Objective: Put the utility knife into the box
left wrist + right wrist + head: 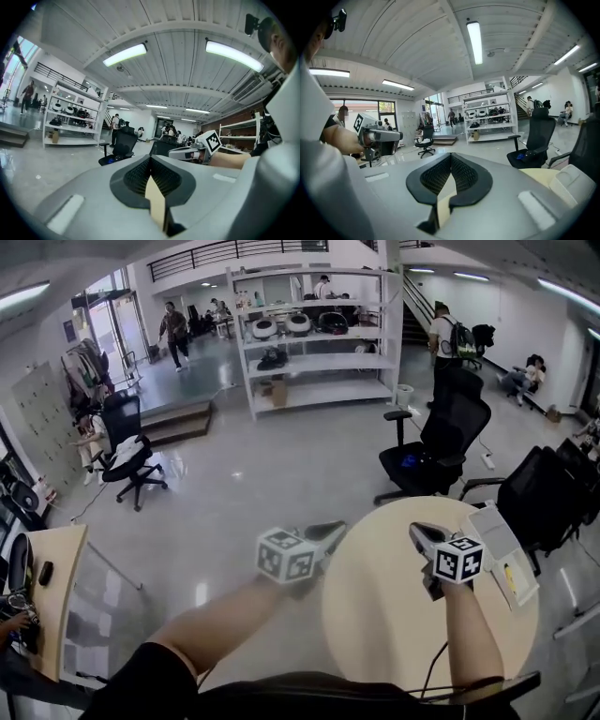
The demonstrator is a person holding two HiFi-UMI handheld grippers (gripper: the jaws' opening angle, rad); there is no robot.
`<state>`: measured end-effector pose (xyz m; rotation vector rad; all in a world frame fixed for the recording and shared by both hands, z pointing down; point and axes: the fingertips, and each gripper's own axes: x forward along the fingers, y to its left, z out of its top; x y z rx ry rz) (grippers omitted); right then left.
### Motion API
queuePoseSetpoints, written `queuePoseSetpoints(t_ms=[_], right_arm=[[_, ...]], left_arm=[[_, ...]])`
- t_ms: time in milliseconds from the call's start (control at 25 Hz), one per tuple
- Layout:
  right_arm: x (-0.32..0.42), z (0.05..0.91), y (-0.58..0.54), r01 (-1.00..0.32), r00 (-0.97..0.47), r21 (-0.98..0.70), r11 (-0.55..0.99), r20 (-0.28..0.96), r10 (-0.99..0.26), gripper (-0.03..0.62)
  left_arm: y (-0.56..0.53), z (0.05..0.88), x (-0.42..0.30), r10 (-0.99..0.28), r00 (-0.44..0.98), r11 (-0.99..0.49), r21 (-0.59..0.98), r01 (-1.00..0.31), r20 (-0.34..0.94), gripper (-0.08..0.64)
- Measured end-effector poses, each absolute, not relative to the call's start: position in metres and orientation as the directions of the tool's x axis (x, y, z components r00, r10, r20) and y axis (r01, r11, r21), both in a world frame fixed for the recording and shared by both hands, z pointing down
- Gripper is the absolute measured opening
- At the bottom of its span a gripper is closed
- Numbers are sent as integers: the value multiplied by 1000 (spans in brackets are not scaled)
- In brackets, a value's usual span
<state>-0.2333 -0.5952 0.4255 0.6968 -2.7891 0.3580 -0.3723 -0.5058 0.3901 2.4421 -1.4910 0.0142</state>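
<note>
Grey jaws of my left gripper (330,531) are pressed together at the tips with nothing between them. It hangs at the left edge of the round beige table (394,634). Over the table's far part is my right gripper (420,533), also fully closed and empty. Right of it, at the table's right edge, lies the white box (495,532). On the box's near part lies what looks like the utility knife (509,579), a thin yellow sliver too small to make out well. Both grippers are clear of it, the left well apart.
</note>
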Motion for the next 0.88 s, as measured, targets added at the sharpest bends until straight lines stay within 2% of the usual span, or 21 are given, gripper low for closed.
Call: queuePoseSetpoints(t_ms=[440, 880], right_arm=[[-421, 381, -457, -296, -935, -191, 936, 259, -242, 14], [-534, 386, -332, -126, -972, -210, 970, 223, -79, 12]], left_arm=[[-322, 359, -567, -958, 241, -208, 202, -957, 157, 0], [-188, 371, -656, -988, 55, -26, 201, -979, 141, 0]])
